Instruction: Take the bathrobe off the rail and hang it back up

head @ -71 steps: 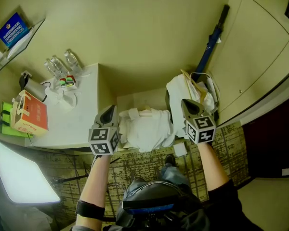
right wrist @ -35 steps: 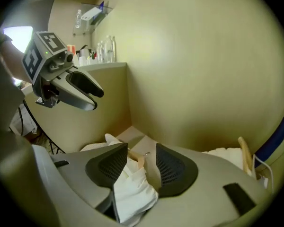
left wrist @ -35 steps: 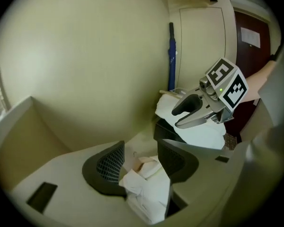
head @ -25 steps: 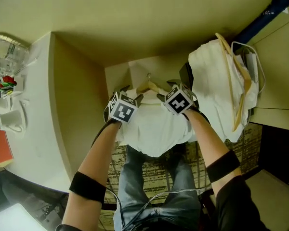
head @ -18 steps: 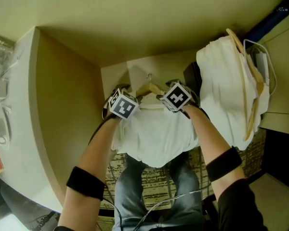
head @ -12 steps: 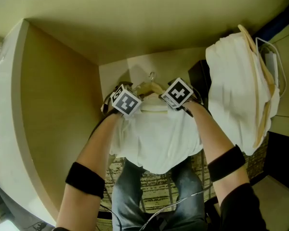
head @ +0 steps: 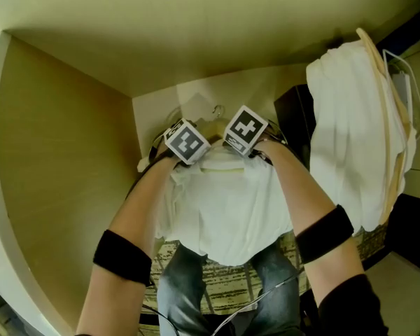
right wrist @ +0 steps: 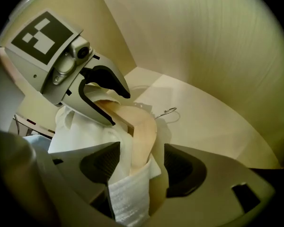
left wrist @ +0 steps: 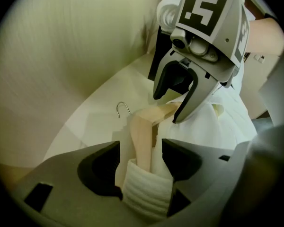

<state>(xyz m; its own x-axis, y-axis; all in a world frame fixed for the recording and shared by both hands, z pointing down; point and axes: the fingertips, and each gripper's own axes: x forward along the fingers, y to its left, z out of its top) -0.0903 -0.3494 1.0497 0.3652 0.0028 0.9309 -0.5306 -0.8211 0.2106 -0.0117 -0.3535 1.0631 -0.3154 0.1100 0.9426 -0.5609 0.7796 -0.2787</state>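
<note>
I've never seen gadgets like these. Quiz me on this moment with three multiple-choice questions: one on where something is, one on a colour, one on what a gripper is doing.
1. Where does the spare white garment hang?
A) at the person's right
B) at the person's left
C) on the floor

2. What colour is the held bathrobe?
A) white
B) blue
C) black

3. What is the left gripper doing?
A) open, empty
B) shut on the hanger and its cloth
C) shut on a bottle

Answers: 1 A, it fills the head view's right side. 2 A, the cloth is white in every view. 3 B, its jaws pinch the wooden arm.
</note>
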